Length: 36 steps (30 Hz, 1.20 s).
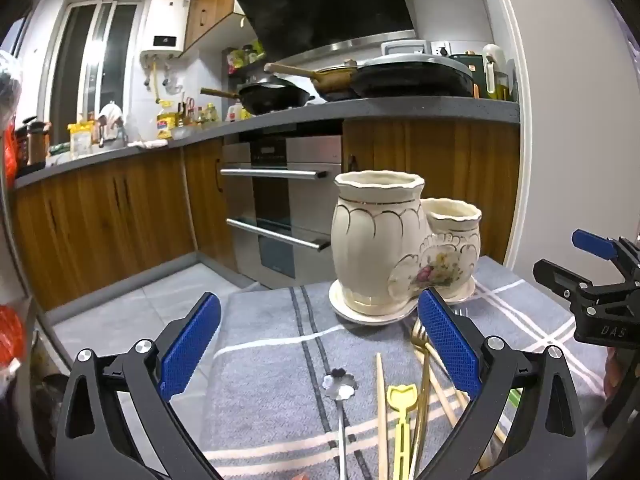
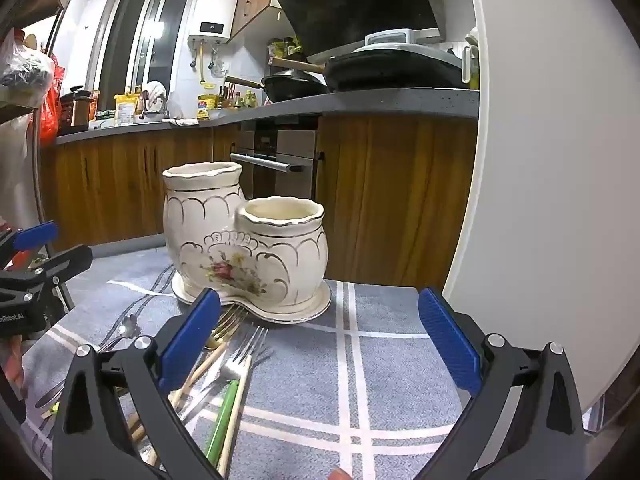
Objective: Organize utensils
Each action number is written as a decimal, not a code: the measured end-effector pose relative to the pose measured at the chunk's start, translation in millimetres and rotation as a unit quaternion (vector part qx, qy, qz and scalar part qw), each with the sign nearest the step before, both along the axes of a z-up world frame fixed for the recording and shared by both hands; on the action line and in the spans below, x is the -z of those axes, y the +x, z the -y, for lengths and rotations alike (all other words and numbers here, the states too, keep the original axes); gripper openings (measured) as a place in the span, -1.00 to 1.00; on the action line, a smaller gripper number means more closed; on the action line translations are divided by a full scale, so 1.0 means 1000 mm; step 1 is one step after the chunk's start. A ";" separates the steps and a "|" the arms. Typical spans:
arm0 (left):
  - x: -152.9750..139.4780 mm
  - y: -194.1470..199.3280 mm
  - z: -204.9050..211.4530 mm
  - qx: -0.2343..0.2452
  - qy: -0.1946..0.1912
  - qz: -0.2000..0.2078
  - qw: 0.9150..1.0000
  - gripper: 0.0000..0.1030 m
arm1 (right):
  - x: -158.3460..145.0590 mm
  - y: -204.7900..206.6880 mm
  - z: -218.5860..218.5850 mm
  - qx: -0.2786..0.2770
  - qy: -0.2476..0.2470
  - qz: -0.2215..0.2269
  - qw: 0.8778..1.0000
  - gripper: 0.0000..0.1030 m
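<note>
On grey cloth (image 1: 272, 344) — utensils (image 1: 404, 404); both grippers (image 2: 320, 344) gape.

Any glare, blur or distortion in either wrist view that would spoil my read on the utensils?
Left wrist: sharp, window glare far off, fisheye bends the counter edge. Right wrist: the ceramic holder and silver fork are crisp with soft shadows; dark corners only.
</note>
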<state>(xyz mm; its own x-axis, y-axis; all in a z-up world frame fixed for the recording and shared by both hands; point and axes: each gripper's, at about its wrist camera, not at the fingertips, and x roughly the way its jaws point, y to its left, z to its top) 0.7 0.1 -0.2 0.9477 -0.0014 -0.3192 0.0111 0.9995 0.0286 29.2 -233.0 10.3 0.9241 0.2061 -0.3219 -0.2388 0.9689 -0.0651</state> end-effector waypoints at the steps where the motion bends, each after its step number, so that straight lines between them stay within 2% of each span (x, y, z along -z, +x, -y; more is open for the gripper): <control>1: 0.000 0.000 0.000 0.000 0.000 0.000 1.000 0.90 | 0.000 -0.001 0.000 0.001 0.001 0.000 1.000 0.90; 36: 0.000 0.000 0.001 -0.001 0.005 -0.001 1.000 0.90 | 0.001 0.002 -0.001 0.004 0.003 -0.008 1.000 0.90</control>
